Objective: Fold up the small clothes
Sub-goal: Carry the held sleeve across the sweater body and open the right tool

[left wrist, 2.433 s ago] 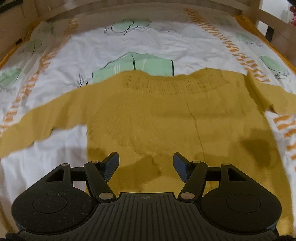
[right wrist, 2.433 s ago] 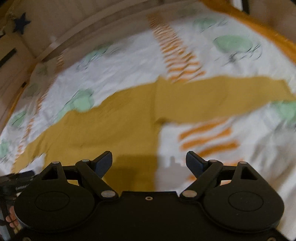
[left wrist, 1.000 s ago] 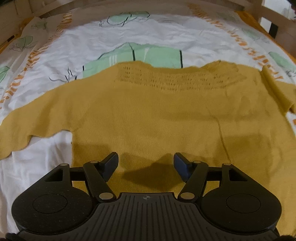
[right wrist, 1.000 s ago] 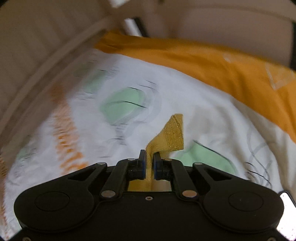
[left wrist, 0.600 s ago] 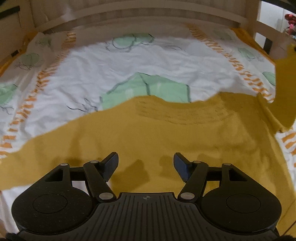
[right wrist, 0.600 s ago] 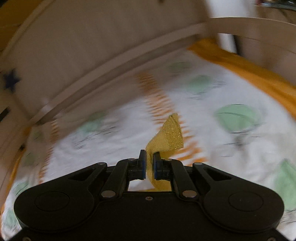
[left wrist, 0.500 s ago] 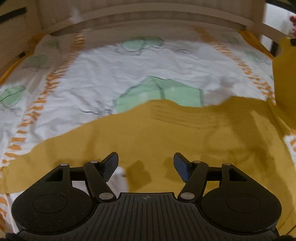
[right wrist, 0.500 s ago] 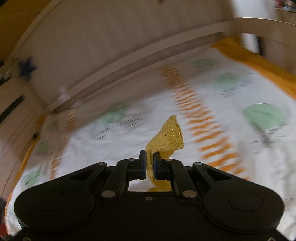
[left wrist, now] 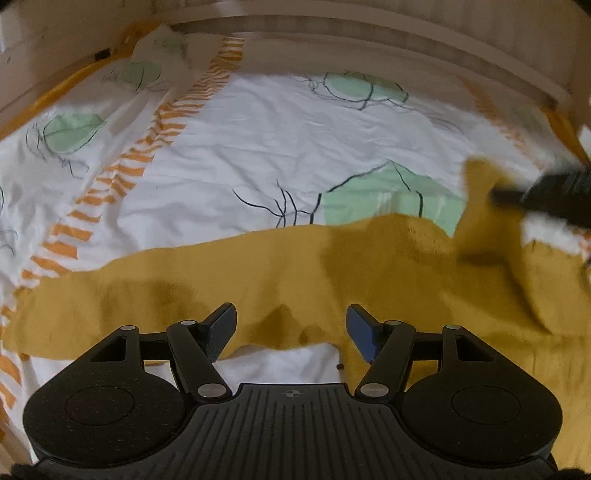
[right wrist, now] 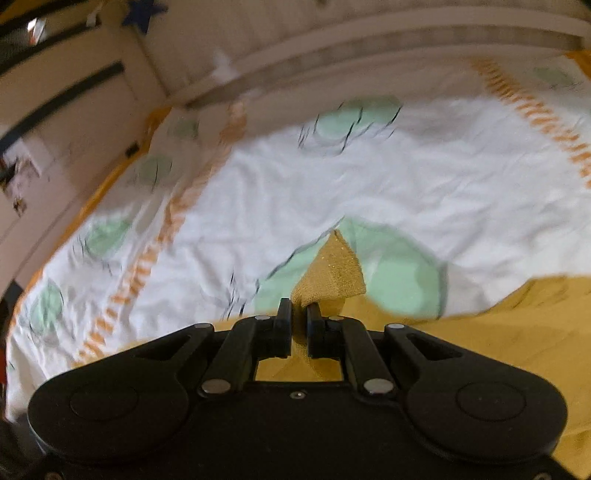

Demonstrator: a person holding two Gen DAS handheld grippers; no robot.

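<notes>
Your left gripper [left wrist: 291, 332] hangs over the near edge of the mustard-yellow knit sweater [left wrist: 295, 273], fingers spread wide with nothing between them. Under the gap: the scalloped lower edge of one sleeve and a strip of white sheet just below it.

The sweater lies flat across the bed sheet [left wrist: 280, 140], white with green leaf shapes, black line drawing and orange striped bands. One sleeve [left wrist: 110, 295] runs out flat toward the left edge of your left-wrist view. The body fills the lower right of that view.

Your right gripper [right wrist: 299, 325] is closed tight on the cuff [right wrist: 332, 273] of the other sleeve. The knit is pinched between the pads, and a loose triangular flap stands up past the fingertips. In the left-wrist view the same gripper shows as a dark blurred shape [left wrist: 554, 195] at the right edge, with the lifted sleeve [left wrist: 487, 206] hanging from it above the sweater's body, clear of the sheet there. A shadow falls on the body just beneath it.

The right-wrist view is motion-blurred. More yellow knit lies below and to the right of the closed fingers.

Beyond the sheet, a pale wooden bed rail [left wrist: 369, 33] curves across the far side. An orange under-layer [right wrist: 110, 184] shows along the sheet's left border.
</notes>
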